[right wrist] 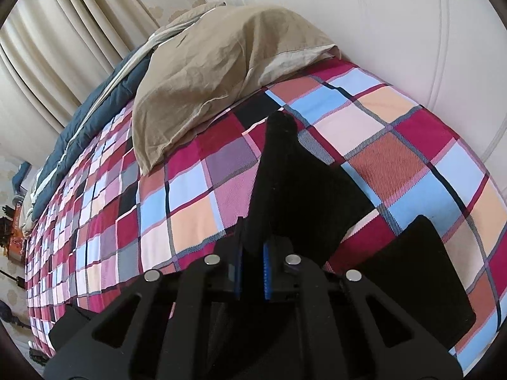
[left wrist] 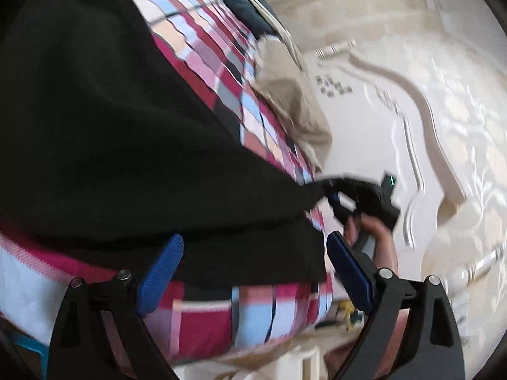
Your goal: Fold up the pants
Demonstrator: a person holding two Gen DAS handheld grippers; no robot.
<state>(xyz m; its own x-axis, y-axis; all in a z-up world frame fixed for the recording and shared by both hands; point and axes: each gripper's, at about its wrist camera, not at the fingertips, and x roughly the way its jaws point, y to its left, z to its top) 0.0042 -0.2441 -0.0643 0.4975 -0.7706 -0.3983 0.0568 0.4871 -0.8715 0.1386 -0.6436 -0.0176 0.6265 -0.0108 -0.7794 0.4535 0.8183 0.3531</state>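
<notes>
The black pants (left wrist: pixel 111 145) lie spread over a plaid bedspread (left wrist: pixel 202 53) in the left wrist view. My left gripper (left wrist: pixel 253 269) is open, its blue fingers (left wrist: pixel 161 272) straddling the near edge of the pants. My right gripper (left wrist: pixel 336 196) shows at the far corner of the pants, pinching the cloth. In the right wrist view my right gripper (right wrist: pixel 252 269) is shut on a raised fold of the black pants (right wrist: pixel 291 190), which peaks above the bedspread (right wrist: pixel 396 158). Another black part of the pants (right wrist: pixel 421 272) lies at the lower right.
A beige pillow (right wrist: pixel 215 76) lies near the white headboard (right wrist: pixel 396 31). A dark blue quilt (right wrist: pixel 95 110) runs along the bed's far side by cream curtains (right wrist: pixel 47 47). Cables and small objects (right wrist: pixel 9 221) sit on the floor at left.
</notes>
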